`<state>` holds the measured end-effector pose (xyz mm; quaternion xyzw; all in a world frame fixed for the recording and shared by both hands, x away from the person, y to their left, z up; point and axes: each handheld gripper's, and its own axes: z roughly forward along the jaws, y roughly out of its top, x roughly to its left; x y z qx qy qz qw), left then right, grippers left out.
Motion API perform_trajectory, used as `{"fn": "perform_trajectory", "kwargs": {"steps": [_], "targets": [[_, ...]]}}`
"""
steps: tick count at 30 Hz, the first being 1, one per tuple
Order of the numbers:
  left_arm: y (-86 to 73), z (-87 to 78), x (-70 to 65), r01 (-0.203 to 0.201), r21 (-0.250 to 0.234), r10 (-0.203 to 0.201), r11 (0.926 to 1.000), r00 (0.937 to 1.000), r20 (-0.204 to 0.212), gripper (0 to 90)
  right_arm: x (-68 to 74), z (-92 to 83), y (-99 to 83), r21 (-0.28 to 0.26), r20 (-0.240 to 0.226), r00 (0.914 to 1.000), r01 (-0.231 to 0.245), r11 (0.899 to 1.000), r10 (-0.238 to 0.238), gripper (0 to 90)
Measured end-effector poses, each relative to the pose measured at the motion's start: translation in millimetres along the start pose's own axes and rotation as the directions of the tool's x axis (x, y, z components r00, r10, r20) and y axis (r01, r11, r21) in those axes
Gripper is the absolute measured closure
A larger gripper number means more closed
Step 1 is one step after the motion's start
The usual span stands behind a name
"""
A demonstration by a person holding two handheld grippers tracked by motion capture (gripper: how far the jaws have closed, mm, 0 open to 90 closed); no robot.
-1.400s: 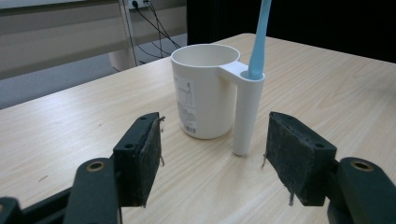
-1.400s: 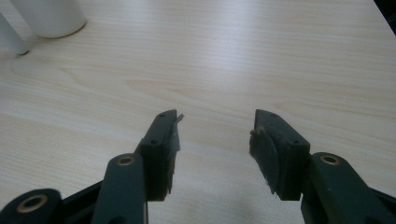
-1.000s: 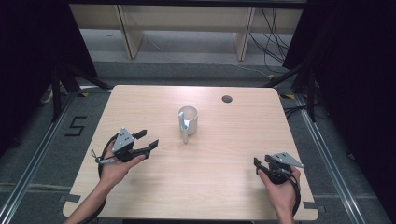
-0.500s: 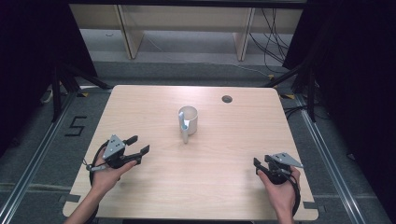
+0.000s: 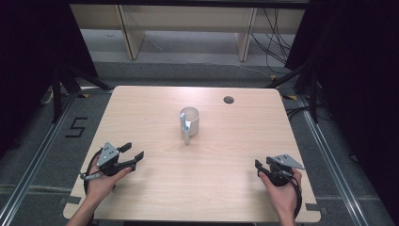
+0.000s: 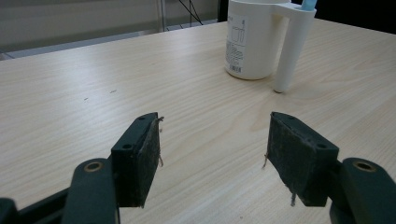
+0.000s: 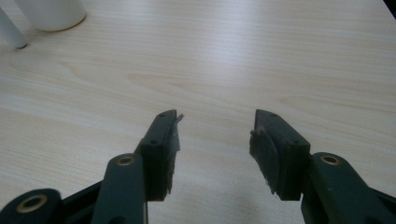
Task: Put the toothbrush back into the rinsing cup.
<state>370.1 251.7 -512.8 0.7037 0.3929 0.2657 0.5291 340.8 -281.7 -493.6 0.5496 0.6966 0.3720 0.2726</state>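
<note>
- The white cup (image 5: 190,120) stands upright near the middle of the desk (image 5: 235,188), its long handle touching the desktop on the person's side.
- The left hand-held gripper (image 5: 132,153) sits low over the desk's near left part, jaws spread wide with nothing between them, well apart from the cup.
- The right hand-held gripper (image 5: 261,165) is at the near right, jaws likewise released and empty.

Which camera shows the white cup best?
The left gripper view: the white cup is close, with its label and long handle clear. The high view shows the whole cup small, from above. The right gripper view catches just its base at the top edge.
</note>
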Motion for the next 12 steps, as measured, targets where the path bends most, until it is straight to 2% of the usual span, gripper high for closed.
{"fn": "perform_trajectory", "kwargs": {"steps": [1,2,7,8,9,10,11,12], "targets": [[-1.3,0.0,0.8,0.002,-0.009,-0.002,1.0,1.0,0.001,34.1,1.3,2.9,-0.9,-0.017,-0.016,0.9997,-0.017,1.0,0.017,51.2],[-2.5,-0.4,1.4,0.007,-0.015,-0.007,0.9999,1.0,0.003,34.1,1.1,1.8,-0.8,-0.008,-0.017,0.9998,-0.011,1.0,0.011,51.2],[-4.5,-4.7,3.7,0.033,-0.021,-0.033,0.9992,0.9994,-0.011,34.0,1.6,1.8,-1.0,0.001,-0.003,1.0,-0.006,1.0,0.006,51.2],[-4.9,-5.1,3.5,0.035,-0.023,-0.035,0.9991,0.9993,-0.011,34.0,3.8,1.3,-1.2,0.011,-0.007,0.9993,-0.036,0.999,0.036,51.2],[-5.4,-5.2,3.6,0.032,-0.027,-0.032,0.9991,0.9994,-0.01,34.0,1.3,1.4,-0.9,0.001,-0.003,1.0,-0.005,1.0,0.005,51.1],[-5.8,-5.4,3.3,0.031,-0.032,-0.031,0.999,0.9994,-0.012,34.1,1.2,1.1,-1.0,-0.001,-0.012,0.9999,-0.006,1.0,0.006,51.1],[-6.0,-5.6,3.6,0.02,-0.035,-0.02,0.9992,0.9998,-0.008,34.2,4.1,0.8,-1.4,0.012,-0.019,0.9987,-0.047,0.999,0.047,51.1],[-6.2,-5.5,3.3,0.02,-0.038,-0.02,0.9991,0.9998,-0.008,34.2,3.6,1.4,-1.7,0.009,-0.018,0.999,-0.041,0.999,0.041,51.1]]}}
